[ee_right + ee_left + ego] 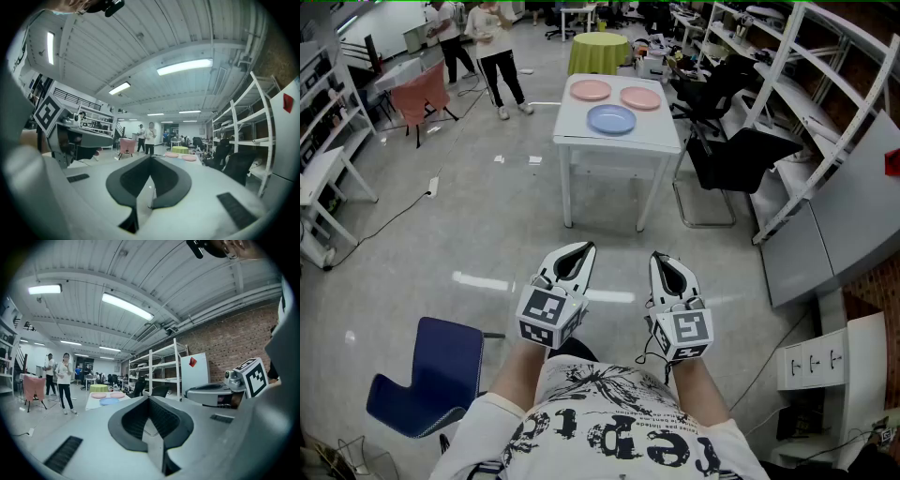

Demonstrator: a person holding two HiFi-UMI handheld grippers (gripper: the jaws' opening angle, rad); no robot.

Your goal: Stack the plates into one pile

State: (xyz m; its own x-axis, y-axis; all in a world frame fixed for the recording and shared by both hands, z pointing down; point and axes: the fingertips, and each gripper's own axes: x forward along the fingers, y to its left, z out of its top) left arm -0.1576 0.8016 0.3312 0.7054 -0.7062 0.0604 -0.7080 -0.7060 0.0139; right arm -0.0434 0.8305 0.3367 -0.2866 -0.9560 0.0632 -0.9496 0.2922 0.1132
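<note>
Jaws of the left gripper (584,248) and right gripper (660,257) are clenched, empty, in the head view; three plates (611,119) lie apart on the white table (619,142) well ahead. Both gripper views show shut jaws, plates far beyond.

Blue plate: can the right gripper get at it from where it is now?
Probably not yet. The blue plate lies on the white table, well ahead across open floor; the right gripper, shut, is near the person's body. Nothing blocks the way.
</note>
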